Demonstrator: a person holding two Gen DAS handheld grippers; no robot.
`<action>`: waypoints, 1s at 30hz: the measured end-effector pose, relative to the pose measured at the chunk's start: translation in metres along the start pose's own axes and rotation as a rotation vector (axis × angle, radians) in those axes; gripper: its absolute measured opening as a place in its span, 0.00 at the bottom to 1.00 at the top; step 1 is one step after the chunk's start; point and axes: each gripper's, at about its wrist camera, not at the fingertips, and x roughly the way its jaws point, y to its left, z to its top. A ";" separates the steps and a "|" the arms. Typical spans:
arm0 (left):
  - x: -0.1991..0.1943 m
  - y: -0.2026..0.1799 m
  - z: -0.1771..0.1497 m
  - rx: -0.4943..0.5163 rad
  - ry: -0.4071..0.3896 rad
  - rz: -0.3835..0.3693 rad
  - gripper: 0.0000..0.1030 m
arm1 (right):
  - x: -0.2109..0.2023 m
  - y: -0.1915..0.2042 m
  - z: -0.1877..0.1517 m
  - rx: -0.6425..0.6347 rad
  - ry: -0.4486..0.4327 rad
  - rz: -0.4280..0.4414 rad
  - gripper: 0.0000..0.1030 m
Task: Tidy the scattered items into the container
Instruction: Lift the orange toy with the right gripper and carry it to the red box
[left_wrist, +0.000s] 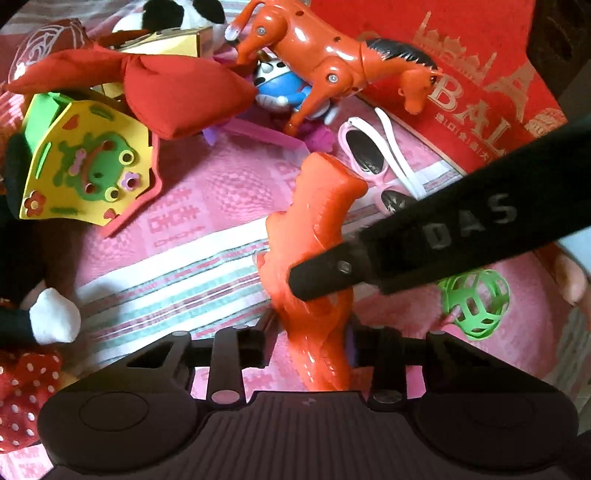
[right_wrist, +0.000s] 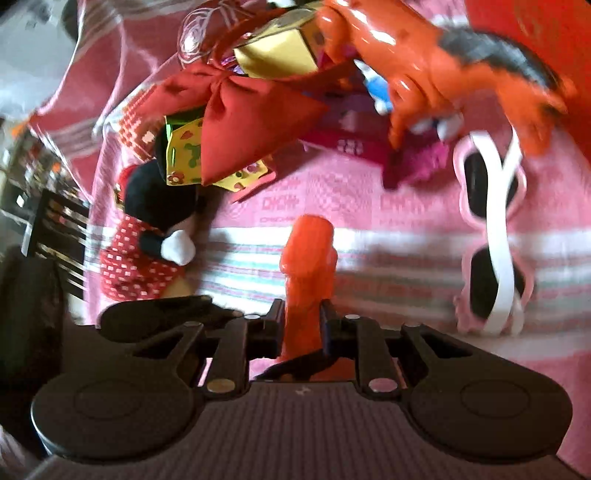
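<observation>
A glossy orange plastic toy (left_wrist: 314, 236) is held between both grippers above a pink patterned cloth (left_wrist: 207, 192). My left gripper (left_wrist: 314, 343) is shut on its lower end. My right gripper (right_wrist: 303, 321) is shut on the same orange toy (right_wrist: 308, 258); one of its black fingers (left_wrist: 424, 240) crosses the left wrist view from the right and presses on the toy's middle. An orange toy horse (left_wrist: 332, 62), pink sunglasses (left_wrist: 373, 162), a red bow (left_wrist: 147, 85) and a yellow frog foam box (left_wrist: 85, 162) lie scattered beyond.
A red box with gold lettering (left_wrist: 469, 74) lies at the far right. A green lattice ball (left_wrist: 476, 302) sits at the right. A Minnie plush in a red dotted dress (right_wrist: 147, 240) lies at the left. A blue round toy (left_wrist: 280, 88) sits under the horse.
</observation>
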 end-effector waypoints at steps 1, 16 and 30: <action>0.000 0.001 0.000 -0.002 0.000 -0.004 0.33 | 0.002 0.002 0.002 -0.008 -0.001 -0.017 0.26; -0.001 -0.009 0.003 0.050 -0.038 0.077 0.23 | 0.011 0.003 0.013 0.071 -0.052 -0.137 0.35; -0.020 -0.013 0.018 0.081 -0.069 0.099 0.24 | -0.013 0.020 0.011 0.080 -0.137 -0.134 0.33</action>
